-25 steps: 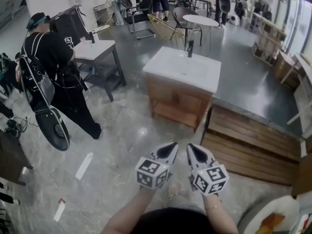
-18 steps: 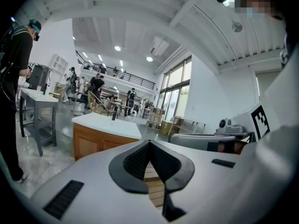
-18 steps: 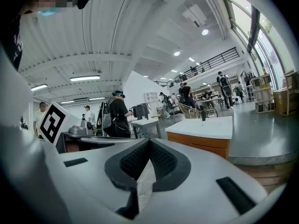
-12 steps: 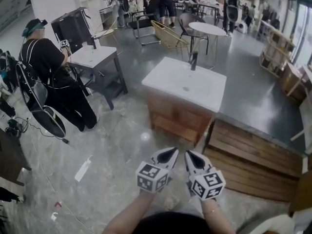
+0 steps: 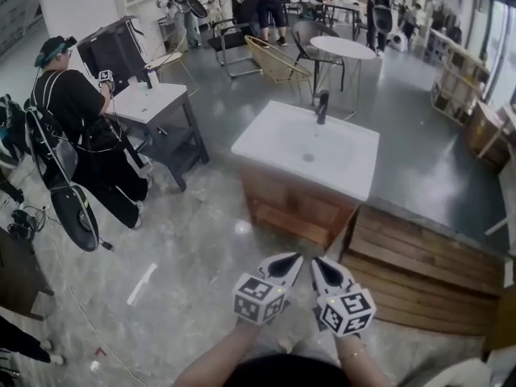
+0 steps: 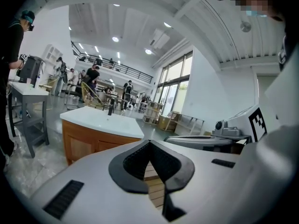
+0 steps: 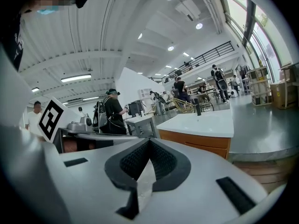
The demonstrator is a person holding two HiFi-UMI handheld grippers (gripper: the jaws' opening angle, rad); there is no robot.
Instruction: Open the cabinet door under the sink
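A sink unit stands on the floor ahead of me: a white basin top (image 5: 306, 147) with a black tap (image 5: 322, 106) over a wooden cabinet (image 5: 292, 202) whose doors are closed. My left gripper (image 5: 292, 258) and right gripper (image 5: 316, 263) are held side by side, some way short of the cabinet and pointing at it. Both are shut with nothing between the jaws. The left gripper view shows the cabinet (image 6: 91, 141) beyond the left gripper (image 6: 149, 143). In the right gripper view the cabinet (image 7: 205, 144) lies right of the right gripper (image 7: 149, 141).
A person in black (image 5: 72, 107) stands at the left beside a grey table (image 5: 153, 103). A low slatted wooden platform (image 5: 419, 264) lies right of the cabinet. Round table (image 5: 343, 48) and chairs stand behind. A strip of tape (image 5: 142, 283) lies on the floor.
The sink cabinet has come nearer in the head view as both grippers moved forward together toward it. Both stayed shut. The person at the left shifted a little.
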